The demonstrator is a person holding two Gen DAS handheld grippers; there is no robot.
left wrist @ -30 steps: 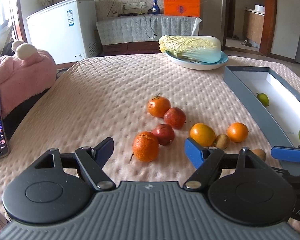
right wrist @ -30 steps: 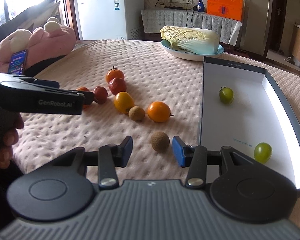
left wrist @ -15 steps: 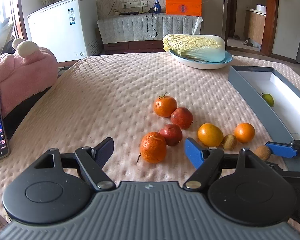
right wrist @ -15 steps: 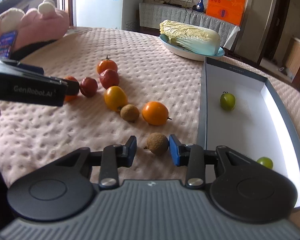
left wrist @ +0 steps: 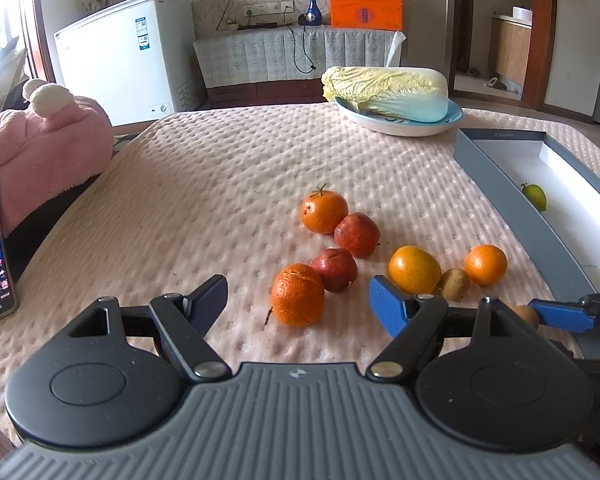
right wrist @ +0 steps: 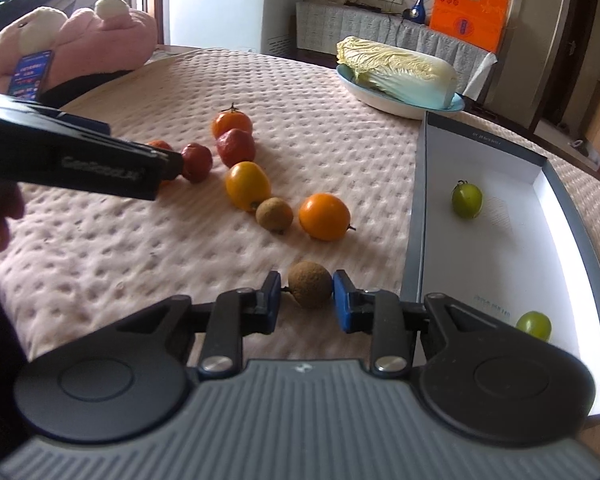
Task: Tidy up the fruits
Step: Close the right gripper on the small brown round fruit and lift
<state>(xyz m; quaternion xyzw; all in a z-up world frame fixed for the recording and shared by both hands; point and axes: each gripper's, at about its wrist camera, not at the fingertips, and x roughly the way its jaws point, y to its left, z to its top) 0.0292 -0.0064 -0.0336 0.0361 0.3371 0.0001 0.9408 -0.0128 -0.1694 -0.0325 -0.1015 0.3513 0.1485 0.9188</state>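
Quilted pink table (left wrist: 228, 184) carries loose fruits (left wrist: 324, 212), plate (left wrist: 396, 126), tray (left wrist: 540, 236).

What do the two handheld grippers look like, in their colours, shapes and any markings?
Both look the same in build: a ribbed grey body, two round black discs, and black linkage arms with silver pivot pins. The left gripper has one dark navy and one bright blue fingertip pad. The right gripper has the same two pad colours. From the right wrist view, the left gripper's black side bears pale lettering, too blurred to read.

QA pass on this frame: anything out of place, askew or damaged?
One oddity: a napa cabbage on a plate shares the table with the fruit; it is no fruit. The nearest orange has split, wrinkled peel. The box sits flat.
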